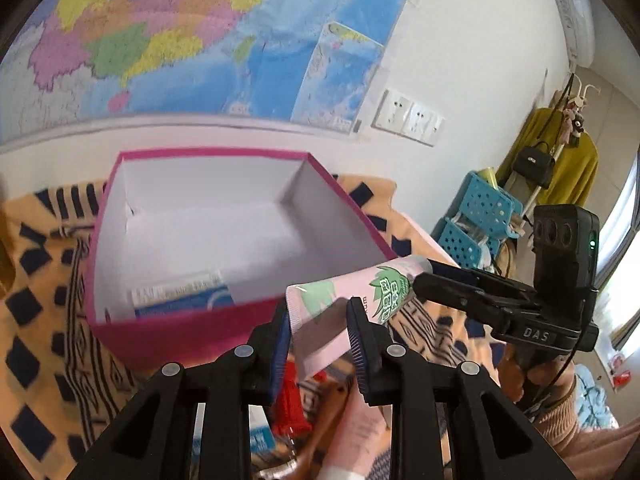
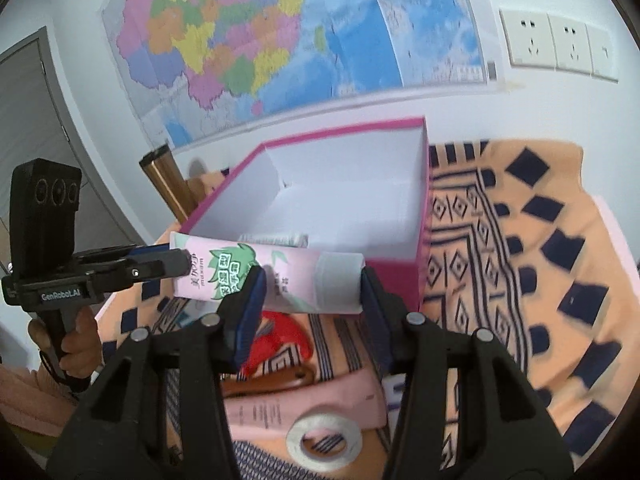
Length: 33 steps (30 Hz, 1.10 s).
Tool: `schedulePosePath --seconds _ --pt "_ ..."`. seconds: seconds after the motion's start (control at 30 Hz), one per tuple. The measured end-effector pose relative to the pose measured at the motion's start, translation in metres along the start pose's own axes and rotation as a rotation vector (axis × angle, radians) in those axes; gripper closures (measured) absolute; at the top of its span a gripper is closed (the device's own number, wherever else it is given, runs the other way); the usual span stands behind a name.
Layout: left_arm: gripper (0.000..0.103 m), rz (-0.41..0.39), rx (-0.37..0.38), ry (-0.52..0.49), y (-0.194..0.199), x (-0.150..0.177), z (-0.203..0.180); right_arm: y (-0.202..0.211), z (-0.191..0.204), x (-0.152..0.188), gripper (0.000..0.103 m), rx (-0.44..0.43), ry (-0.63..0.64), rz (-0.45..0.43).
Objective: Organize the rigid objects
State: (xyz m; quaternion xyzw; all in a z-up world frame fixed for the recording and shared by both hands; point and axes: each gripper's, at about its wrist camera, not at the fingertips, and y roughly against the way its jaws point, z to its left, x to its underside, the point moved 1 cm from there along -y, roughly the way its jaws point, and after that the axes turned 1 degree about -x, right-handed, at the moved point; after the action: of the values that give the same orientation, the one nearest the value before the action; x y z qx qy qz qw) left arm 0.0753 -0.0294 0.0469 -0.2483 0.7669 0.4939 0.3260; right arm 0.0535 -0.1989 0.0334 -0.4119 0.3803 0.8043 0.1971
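In the left wrist view, the left gripper (image 1: 318, 330) is pinching the flat crimped end of a pink plastic tube with green print (image 1: 352, 294) at lower centre, while the right gripper (image 1: 422, 278) is reaching in from the right onto its cap end, just beside the open pink cardboard box with white lining (image 1: 168, 334). In the right wrist view, the right gripper (image 2: 312, 302) is clamping the tube's (image 2: 248, 270) white cap end at centre frame, the left gripper (image 2: 180, 260) is nipping its far end from the left, and a white tape roll (image 2: 324, 442) is lying at bottom centre on the orange patterned cloth (image 2: 520, 280).
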Motion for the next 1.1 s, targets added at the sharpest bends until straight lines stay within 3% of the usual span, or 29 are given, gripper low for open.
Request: schedulePosePath --seconds 0.33,0.77,1.1 --pt "0.075 0.004 -0.008 0.015 -0.029 -0.027 0.012 -0.023 -0.019 -0.03 0.052 0.04 -0.012 0.005" --pt "0.07 0.105 0.013 0.096 -0.077 -0.029 0.042 -0.059 -0.031 -0.033 0.051 0.137 0.004 0.093" --pt "0.071 0.17 -0.004 0.116 -0.099 -0.027 0.053 -0.059 -0.027 -0.033 0.05 0.199 0.021 0.078"
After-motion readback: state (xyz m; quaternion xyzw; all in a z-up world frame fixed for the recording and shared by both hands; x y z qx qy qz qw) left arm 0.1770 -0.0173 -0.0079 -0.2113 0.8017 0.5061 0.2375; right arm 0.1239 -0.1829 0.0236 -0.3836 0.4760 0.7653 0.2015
